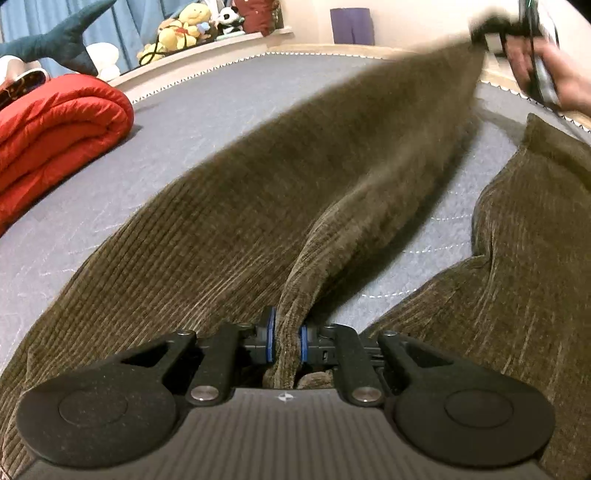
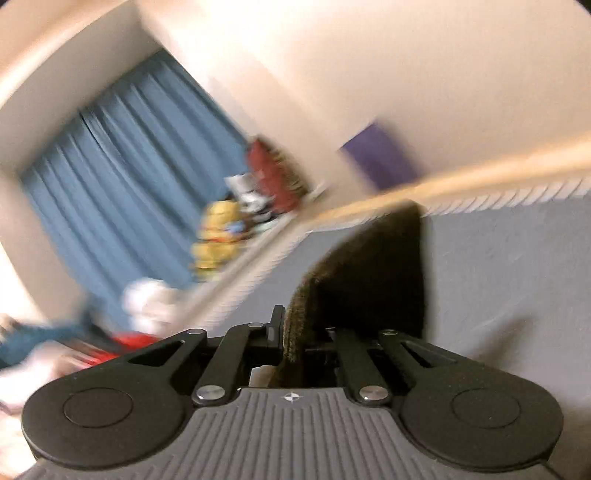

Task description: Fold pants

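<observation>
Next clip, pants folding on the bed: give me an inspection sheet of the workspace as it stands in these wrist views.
Surface: grey quilted mattress, mostly bare.
Job's things: brown corduroy pants, one leg lifted and stretched between the grippers, the other lying at right.
Clutter: folded red quilt at left.
Grippers: left gripper shut on a fold of the pants; right gripper shut on the raised end.
Cables: black cable by the right hand.
Surroundings: blue curtain, plush toys on a ledge.

No legible text or labels
</observation>
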### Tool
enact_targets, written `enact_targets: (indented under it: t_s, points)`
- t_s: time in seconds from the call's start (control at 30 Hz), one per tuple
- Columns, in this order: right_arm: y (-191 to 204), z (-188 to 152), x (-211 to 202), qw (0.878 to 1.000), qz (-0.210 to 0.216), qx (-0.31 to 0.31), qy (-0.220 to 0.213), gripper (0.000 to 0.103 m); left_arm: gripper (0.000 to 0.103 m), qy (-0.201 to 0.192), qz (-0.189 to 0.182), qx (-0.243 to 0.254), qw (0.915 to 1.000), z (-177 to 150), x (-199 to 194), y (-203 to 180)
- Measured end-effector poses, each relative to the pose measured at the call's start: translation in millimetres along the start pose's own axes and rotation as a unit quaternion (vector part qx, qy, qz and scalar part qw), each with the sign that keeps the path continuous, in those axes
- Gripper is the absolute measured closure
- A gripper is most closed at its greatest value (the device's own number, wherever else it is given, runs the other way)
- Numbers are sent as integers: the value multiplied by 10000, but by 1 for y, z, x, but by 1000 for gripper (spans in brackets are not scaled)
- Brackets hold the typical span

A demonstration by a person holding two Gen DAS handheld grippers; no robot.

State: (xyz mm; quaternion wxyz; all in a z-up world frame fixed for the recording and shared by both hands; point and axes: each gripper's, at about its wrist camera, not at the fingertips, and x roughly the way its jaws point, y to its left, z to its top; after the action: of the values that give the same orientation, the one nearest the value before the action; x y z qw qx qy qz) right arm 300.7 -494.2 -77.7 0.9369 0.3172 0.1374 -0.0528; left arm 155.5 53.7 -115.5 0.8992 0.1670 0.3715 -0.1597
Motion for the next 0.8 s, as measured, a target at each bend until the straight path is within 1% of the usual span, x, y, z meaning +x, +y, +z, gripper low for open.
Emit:
enact_targets:
  t_s: [0.03,0.07,0.1,0.13,0.17,0.2,0.23,0.3,0.33,0.37,0.4,0.43,0.5,0.53,0.57,0.6,0.63,0.67,0.7,0.73,0.77,0.8]
  points:
    - [-14,-13,11,9972,-582,-88,455,95,89,33,-12,7,10000,1,0,1]
    - [-34,-28,22,9883,-1137,14,1015,94,89,66,-26,8,10000,2,-1,2]
    - [-55,-42,27,9768,-1543,321,1448,94,89,98,-38,0,9999,3,-2,3]
    - [-72,-50,25,9734,-1542,696,1546,95,89,129,-62,-17,9999,4,-3,4]
    - [-81,-50,19,9778,-1318,883,1366,95,89,154,-87,-32,9998,5,-4,5]
    - [-84,-48,19,9782,-1245,840,1433,94,89,169,-95,-41,9998,6,-4,6]
    - [-87,-45,20,9783,-1149,906,1468,89,89,183,-101,-47,9998,6,-5,6]
    - [-93,-37,35,9740,-1023,1235,1599,87,89,192,-134,-50,9997,7,-5,7]
    - [-99,-33,38,9716,-980,1377,1656,91,89,191,-150,-44,9997,7,-5,7]
    - [-97,-28,42,9726,-942,1346,1647,96,89,170,-195,-49,9997,8,-7,7]
    - [-87,-20,47,9775,-922,1148,1511,96,90,123,-276,-64,9995,9,-10,7]
    - [-78,-10,41,9857,-770,831,1247,97,90,58,-392,-72,9992,10,-13,8]
    - [-54,9,9,9972,-370,307,574,97,90,5,-653,-53,9979,12,-21,9]
    - [-48,12,0,9988,-371,101,295,97,90,63,-761,-30,9971,13,-22,9]
    - [-50,9,-1,9974,-664,-45,262,97,90,216,-896,-10,9957,13,-21,11]
    - [-56,-1,8,9910,-1204,-168,560,96,90,387,-990,7,9943,11,-18,12]
    - [-66,-14,20,9785,-1729,-253,1099,94,90,551,-1051,40,9929,8,-15,13]
    - [-78,-28,30,9616,-2158,-240,1680,95,89,646,-1085,49,9920,5,-12,15]
    - [-81,-31,21,9691,-2027,-215,1388,96,89,691,-1072,-19,9918,4,-11,18]
    - [-74,-30,21,9654,-2145,-442,1414,89,85,743,-1079,-143,9913,4,-11,22]
    - [-69,-29,20,9608,-2327,-625,1370,77,84,764,-1163,-265,9899,6,-13,26]
    - [-66,-26,16,9567,-2527,-690,1269,71,82,734,-1248,-298,9890,8,-16,29]
